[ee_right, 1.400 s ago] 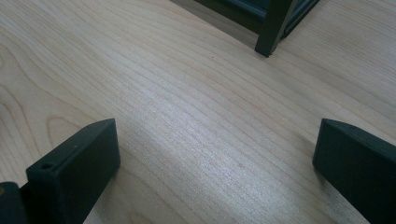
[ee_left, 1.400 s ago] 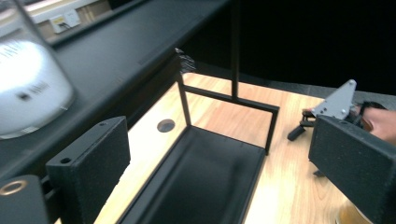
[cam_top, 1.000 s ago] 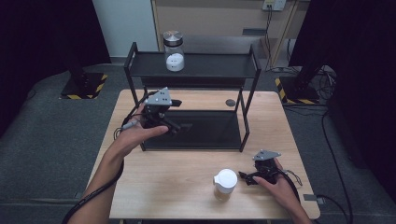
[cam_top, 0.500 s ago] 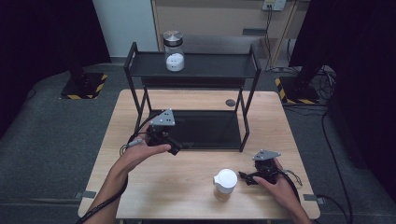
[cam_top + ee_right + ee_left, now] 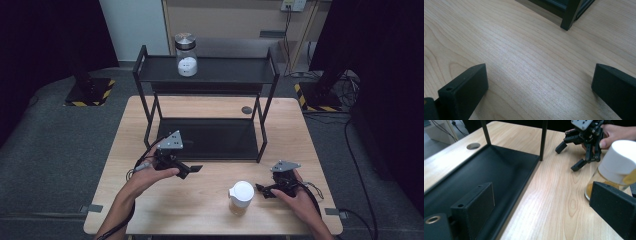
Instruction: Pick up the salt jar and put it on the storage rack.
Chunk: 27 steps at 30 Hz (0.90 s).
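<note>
A glass jar with a white lid [image 5: 241, 196] and yellowish contents stands on the wooden table [image 5: 210, 215] near the front. My left gripper [image 5: 190, 171] hovers low just in front of the black rack's lower shelf [image 5: 210, 140], jaws open with nothing between them. In the left gripper view the gripper [image 5: 544, 212] looks past the jar [image 5: 619, 167], which stands off its right jaw, toward my right gripper [image 5: 567, 157]. My right gripper [image 5: 263, 192] rests on the table just right of the jar, open and apart from it. Bare wood lies between its jaws in the right gripper view [image 5: 539, 92].
A two-level black metal rack [image 5: 205, 70] stands at mid-table. On its top shelf sits a glass jar with a silver lid [image 5: 185, 55] and white contents. A round hole [image 5: 246, 109] marks the table behind the rack. One rack leg [image 5: 569, 15] rises ahead of my right gripper.
My left gripper has come down and back toward the front, from over the rack's lower shelf to low above the table before it. The right gripper and the jar have not moved.
</note>
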### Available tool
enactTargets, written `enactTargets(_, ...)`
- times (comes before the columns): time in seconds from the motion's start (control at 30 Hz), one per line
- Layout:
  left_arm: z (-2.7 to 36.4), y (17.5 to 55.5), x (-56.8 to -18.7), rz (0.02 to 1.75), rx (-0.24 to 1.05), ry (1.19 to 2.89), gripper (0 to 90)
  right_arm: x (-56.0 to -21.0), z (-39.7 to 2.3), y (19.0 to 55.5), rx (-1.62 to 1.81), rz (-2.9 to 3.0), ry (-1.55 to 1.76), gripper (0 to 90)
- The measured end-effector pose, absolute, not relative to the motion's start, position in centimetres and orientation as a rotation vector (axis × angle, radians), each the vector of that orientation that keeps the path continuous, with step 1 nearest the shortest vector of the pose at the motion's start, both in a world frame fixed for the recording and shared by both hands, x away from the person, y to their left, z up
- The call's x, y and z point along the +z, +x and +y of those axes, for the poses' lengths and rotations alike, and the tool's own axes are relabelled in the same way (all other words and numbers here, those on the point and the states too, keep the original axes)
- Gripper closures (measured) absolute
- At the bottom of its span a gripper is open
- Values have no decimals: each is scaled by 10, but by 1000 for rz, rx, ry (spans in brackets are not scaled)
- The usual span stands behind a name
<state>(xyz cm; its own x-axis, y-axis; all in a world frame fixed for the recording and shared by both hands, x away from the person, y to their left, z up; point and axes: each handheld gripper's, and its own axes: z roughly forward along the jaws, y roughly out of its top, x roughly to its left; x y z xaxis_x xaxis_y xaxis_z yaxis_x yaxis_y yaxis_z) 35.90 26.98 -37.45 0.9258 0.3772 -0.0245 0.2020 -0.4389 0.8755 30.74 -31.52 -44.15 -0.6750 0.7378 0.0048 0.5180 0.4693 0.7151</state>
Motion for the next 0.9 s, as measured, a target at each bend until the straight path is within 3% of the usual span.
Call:
enactTargets(0.4,266,335,-422,489,191,2076,52,-441,-315,307,1019,2416,1067,13)
enactTargets(0.9,272,314,-433,601,243,2130,47,-441,-315,307,1018,2413,1069,14)
